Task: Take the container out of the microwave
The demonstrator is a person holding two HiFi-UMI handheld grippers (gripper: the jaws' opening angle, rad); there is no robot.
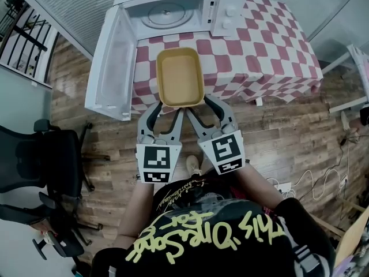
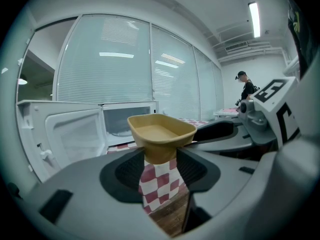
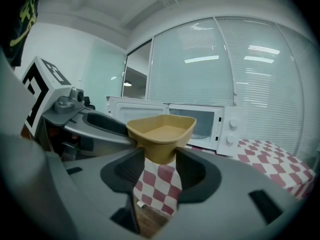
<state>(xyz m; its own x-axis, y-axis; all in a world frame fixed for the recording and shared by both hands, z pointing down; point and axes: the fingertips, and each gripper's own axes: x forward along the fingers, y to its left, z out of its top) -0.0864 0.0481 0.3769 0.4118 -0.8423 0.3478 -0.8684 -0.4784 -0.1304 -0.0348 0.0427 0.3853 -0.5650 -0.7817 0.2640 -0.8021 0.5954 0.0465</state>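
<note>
Gripping the tan container (image 1: 180,77) at its near end, the left hand-held gripper (image 1: 167,108) and right hand-held gripper (image 1: 206,105) hold it over the checkered counter's (image 1: 277,62) front edge, outside the microwave (image 1: 173,10), whose door (image 1: 109,62) stands wide.

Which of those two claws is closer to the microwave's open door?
Left. The left gripper holds the container at its near-left corner, beside the door; the right gripper holds the near-right corner, farther away.

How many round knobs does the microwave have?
2. Both sit on the microwave's right panel: the upper knob, and the lower knob just beneath it.
</note>
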